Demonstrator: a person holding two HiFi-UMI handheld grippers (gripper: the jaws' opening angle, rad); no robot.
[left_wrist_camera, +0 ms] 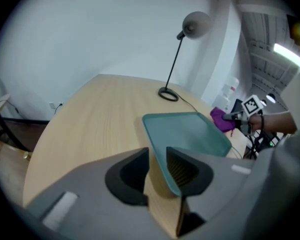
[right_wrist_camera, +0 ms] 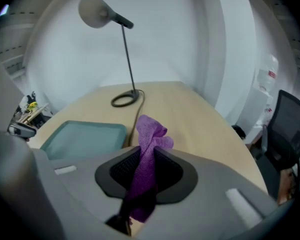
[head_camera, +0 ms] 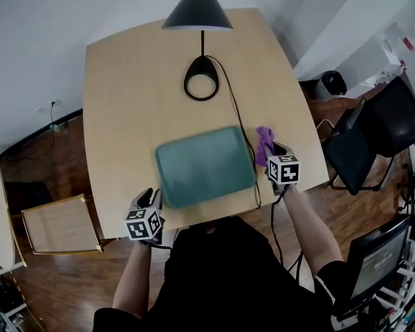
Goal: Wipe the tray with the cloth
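cloth point(right_wrist_camera: 150, 131) looks soft and floppy, pinched tight by the right gripper point(right_wrist_camera: 147, 156) at mid frame. left gripper point(left_wrist_camera: 157, 156) jaws sit apart around a corner of the stiff tray point(left_wrist_camera: 190, 131).

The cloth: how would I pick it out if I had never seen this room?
Find the pale wooden table and the teal tray on it. Just off the tray's right edge, the right gripper has its jaws shut on the cloth. It is a crumpled purple strip, the only purple thing there.
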